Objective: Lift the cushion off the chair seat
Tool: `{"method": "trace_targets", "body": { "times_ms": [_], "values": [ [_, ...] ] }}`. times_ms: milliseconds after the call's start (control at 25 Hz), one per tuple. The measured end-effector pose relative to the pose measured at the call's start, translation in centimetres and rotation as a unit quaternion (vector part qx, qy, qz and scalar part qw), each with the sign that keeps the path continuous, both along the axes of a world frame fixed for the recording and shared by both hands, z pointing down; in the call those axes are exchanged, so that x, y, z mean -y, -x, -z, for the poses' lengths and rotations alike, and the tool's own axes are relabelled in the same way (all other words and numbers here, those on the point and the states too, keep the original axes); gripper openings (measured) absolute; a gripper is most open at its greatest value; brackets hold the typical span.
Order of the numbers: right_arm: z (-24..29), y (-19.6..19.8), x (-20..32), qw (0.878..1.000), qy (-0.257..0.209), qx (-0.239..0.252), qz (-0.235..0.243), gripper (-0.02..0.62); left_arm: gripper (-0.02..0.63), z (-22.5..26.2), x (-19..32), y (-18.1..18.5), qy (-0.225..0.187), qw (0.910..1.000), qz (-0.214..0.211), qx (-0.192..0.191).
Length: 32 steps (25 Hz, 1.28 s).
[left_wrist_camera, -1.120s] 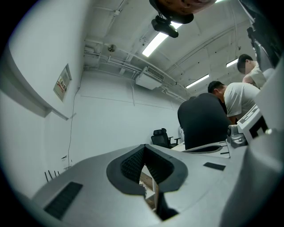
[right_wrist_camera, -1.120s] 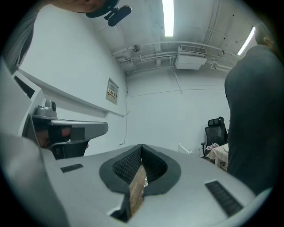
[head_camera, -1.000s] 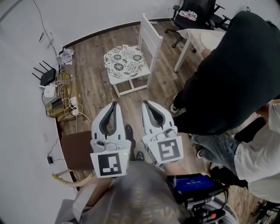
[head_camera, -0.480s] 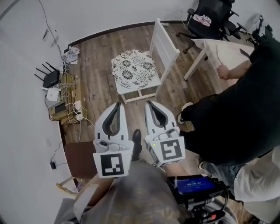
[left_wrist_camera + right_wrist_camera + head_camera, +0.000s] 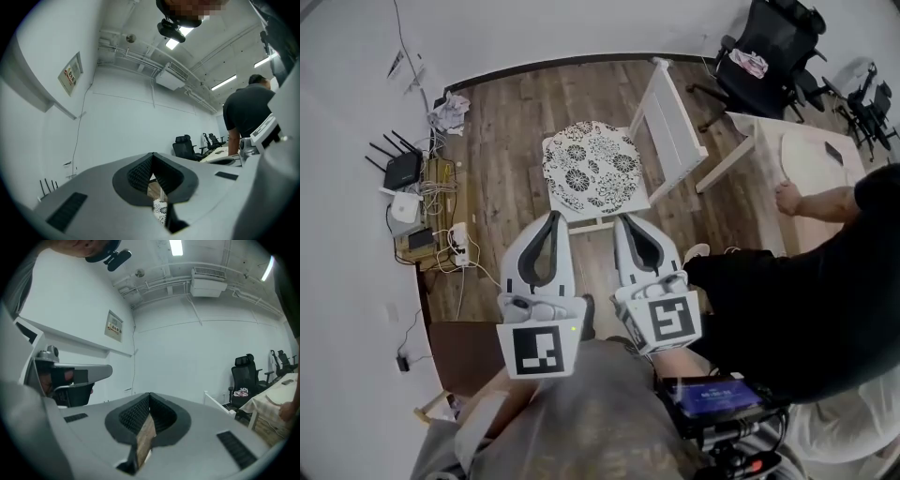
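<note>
L gripper (image 5: 551, 217): jaws closed together, tips met, nothing clamped; held level, pointed toward the chair.
R gripper (image 5: 625, 221): jaws closed together, nothing clamped; held just beside the L gripper, approx. parallel to it.
Cushion (image 5: 592, 167): round, white w/ black floral pattern; laid flat on the seat; located just ahead of both gripper tips in head view; not touched by either gripper.
Chair (image 5: 675, 131): white, slatted backrest at the cushion's right in head view; stood on the wood floor (image 5: 506, 122).
Tip position: both tips are seen near the seat's front edge.
L gripper view: a patch of patterned cushion and wood floor is seen through the opening behind the closed tips.
Wall side, left: router (image 5: 401, 169) w/ antennas, small white boxes and cables are grouped on the floor by the wall.
Bkgd, upper right: black office chair (image 5: 773, 47); pale table (image 5: 811, 159) beside it.
Bystander (image 5: 806, 300): person in black top at right; one hand (image 5: 789, 197) is rested on the table.
Screen (image 5: 708, 398): lit blue, mounted below the R gripper, close to the operator's body.
</note>
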State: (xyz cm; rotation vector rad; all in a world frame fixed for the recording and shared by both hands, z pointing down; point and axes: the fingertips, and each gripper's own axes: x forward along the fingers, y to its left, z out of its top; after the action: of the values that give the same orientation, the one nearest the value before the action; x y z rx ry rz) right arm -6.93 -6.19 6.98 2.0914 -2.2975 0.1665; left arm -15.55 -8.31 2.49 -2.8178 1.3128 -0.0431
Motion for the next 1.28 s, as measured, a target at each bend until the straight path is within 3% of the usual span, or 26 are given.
{"method": "trace_targets", "body": {
  "times_ms": [600, 1280],
  "values": [
    [1.4, -4.2, 4.7, 1.0, -0.013, -0.006, -0.012, 0.006, 0.006, 0.8, 4.6, -3.7, -0.009, 0.9999, -0.007, 0.002],
    [-2.1, -12.0, 12.6, 0.999, 0.009, 0.047, -0.008, 0.006, 0.006, -1.4, 11.9, -11.6, 0.008, 0.999, 0.001, 0.043]
  ]
}}
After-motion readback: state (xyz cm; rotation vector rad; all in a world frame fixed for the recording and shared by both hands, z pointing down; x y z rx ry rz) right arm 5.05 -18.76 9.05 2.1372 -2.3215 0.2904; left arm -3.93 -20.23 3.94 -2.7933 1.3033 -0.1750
